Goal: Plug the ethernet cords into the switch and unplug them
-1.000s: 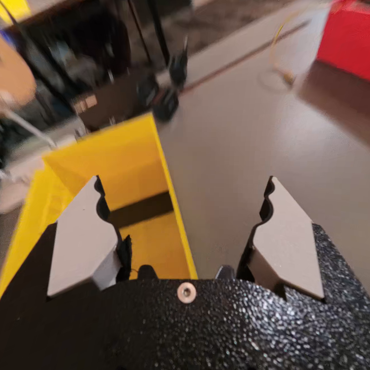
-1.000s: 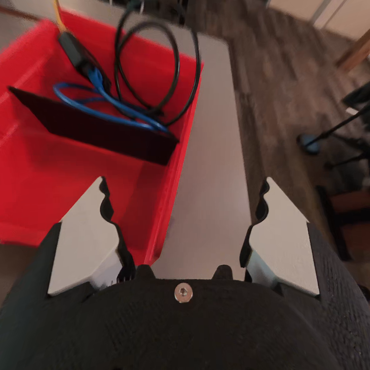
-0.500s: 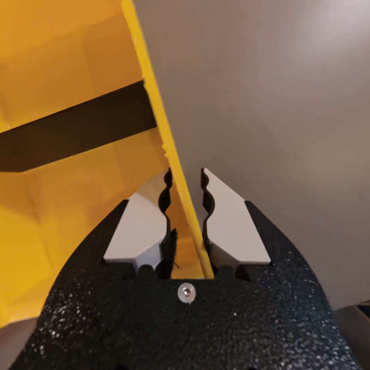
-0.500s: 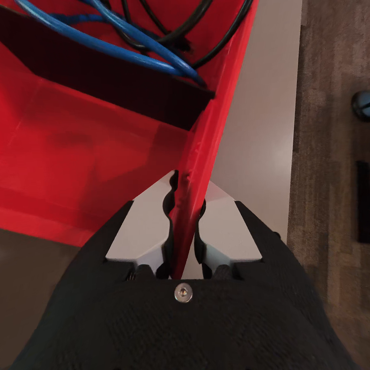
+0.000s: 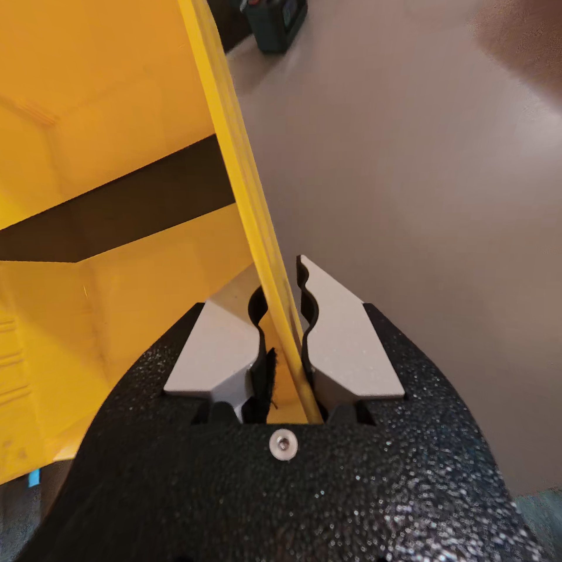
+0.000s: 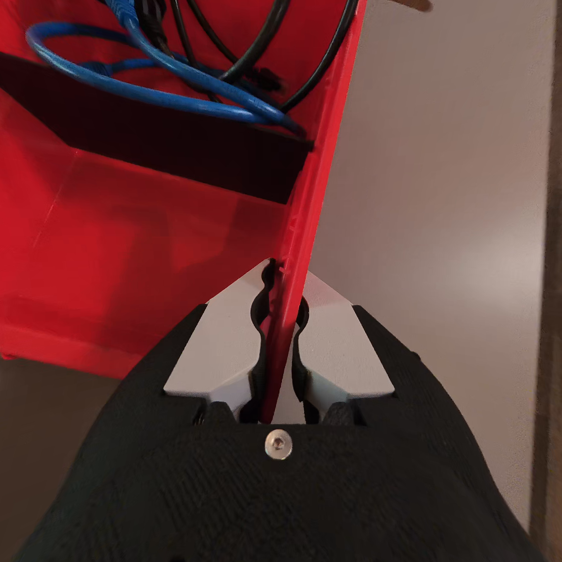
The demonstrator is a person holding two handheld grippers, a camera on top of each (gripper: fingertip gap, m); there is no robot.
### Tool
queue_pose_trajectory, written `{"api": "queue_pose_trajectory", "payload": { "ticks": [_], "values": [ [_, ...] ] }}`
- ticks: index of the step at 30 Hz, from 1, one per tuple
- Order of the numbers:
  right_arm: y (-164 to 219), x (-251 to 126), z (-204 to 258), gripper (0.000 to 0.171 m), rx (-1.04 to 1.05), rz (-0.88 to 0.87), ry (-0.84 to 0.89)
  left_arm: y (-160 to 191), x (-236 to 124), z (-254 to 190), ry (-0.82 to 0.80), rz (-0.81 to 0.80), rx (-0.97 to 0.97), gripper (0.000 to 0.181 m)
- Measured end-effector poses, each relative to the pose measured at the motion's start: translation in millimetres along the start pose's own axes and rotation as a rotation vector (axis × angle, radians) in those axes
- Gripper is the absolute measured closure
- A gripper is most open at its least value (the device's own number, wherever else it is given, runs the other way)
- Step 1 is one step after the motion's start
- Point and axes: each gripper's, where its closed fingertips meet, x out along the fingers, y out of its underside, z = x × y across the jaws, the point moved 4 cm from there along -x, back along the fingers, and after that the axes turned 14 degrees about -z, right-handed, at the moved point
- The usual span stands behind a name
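Observation:
My left gripper (image 5: 281, 292) is shut on the right wall of a yellow bin (image 5: 106, 106); the wall runs up between its grey fingers (image 5: 343, 340). A black divider (image 5: 121, 219) crosses the bin, and no cords show in it. My right gripper (image 6: 286, 273) is shut on the right wall of a red bin (image 6: 121, 273). Behind that bin's black divider (image 6: 152, 146) lie looped blue ethernet cords (image 6: 182, 94) and black cords (image 6: 328, 60). I cannot make out the switch among the blurred dark parts at the top edge.
Both bins stand on a grey table (image 5: 410, 213), which also shows in the right wrist view (image 6: 425, 213). A dark device (image 5: 275, 24) stands at the table's far side past the yellow bin. The table's right edge and the floor (image 6: 555, 273) lie right of the red bin. Spacing between my two grippers at the tips: around 60 cm.
A second ago both grippers were open above the bins. Both dropped onto the right walls and shut on them. Since half a second ago both views have shifted slightly while the grips hold.

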Motion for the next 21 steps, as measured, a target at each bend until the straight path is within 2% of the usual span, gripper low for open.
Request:
{"api": "queue_pose_trajectory", "payload": {
  "ticks": [6,12,14,16,17,19,21],
  "values": [
    [-29,30,78,0.167,-0.032,-0.039,-0.149,-36,-33,2,-0.047,-0.114,0.054,0.166],
    [-57,58,181,0.165,-0.044,-0.073,-0.275,-79,-61,-8,-0.047,-0.218,0.063,0.165],
    [-66,62,223,0.151,-0.033,-0.12,-0.372,-99,-64,-16,-0.016,-0.27,0.073,0.165],
    [-76,58,264,0.13,0.005,-0.209,-0.539,-120,-64,-26,0.02,-0.319,0.103,0.165],
    [-82,52,274,0.127,0.029,-0.282,-0.599,-130,-62,-33,0.042,-0.338,0.121,0.165],
    [-94,38,267,0.109,0.039,-0.465,-0.622,-148,-59,-50,0.098,-0.375,0.158,0.165],
    [-94,24,234,0.111,-0.006,-0.615,-0.53,-165,-56,-74,0.181,-0.417,0.19,0.165]
  ]
}}
